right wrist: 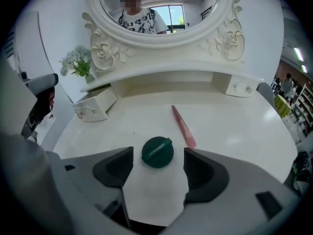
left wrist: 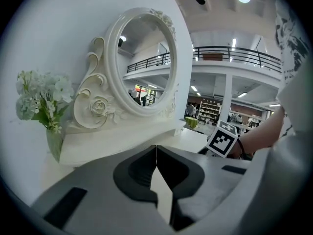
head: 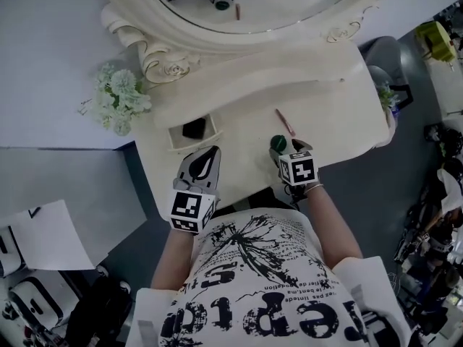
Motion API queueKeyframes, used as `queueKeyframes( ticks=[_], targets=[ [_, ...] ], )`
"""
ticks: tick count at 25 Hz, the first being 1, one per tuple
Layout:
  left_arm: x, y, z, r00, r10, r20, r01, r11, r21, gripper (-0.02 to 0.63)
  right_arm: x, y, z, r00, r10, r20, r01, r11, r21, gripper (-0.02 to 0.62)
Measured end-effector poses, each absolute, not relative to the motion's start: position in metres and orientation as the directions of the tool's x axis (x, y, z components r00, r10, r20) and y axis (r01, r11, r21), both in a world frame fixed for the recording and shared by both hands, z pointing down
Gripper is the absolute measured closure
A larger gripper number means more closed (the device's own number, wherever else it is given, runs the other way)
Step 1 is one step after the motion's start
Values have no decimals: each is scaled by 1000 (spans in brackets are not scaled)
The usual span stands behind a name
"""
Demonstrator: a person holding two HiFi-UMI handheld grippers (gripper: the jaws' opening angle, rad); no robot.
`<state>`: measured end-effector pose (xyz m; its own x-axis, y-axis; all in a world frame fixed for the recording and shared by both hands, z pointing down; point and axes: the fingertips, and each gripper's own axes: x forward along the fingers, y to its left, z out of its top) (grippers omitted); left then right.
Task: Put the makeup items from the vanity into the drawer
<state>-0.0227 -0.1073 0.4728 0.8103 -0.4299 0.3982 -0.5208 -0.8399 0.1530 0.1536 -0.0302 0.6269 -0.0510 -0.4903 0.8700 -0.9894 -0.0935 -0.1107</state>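
Green and round, the compact (right wrist: 157, 152) lies flat on the white vanity top (right wrist: 220, 116). A raised band across its lid carries small white print that seems to read "I'm Pineapple". A slim pink stick (right wrist: 183, 127) lies just behind it and to the right, with no lettering I can make out. The shirt's black print is too warped to read.

The right gripper (right wrist: 157, 156) is held low over the top with its jaws spread wide. The compact sits in the gap at their tips and neither pad touches it. In the head view this bare forearm reaches forward, a dark band at the wrist, marker cube (head: 298, 169) facing up.

The left gripper (left wrist: 156, 153) has its jaws pressed together, tips meeting, nothing between them. It hovers just in front of the small drawer (head: 177, 142), which stands pulled open at the vanity's left with something dark (head: 193, 129) inside.
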Motion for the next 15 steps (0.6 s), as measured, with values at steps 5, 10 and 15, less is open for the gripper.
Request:
queueKeyframes(
  ticks=[5, 10, 15],
  targets=[
    [-16, -98, 481, 797, -429, 424, -529, -835, 150, 584, 152, -34, 640, -62, -478, 876, -994, -53, -100, 258],
    [-21, -92, 488, 780, -443, 443, -554, -817, 159, 584, 157, -35, 642, -30, -456, 890, -998, -31, -49, 357],
    [-24, -91, 487, 777, -450, 441, -559, -815, 155, 584, 161, -39, 631, -6, -471, 882, -1000, -11, -13, 549]
  ],
)
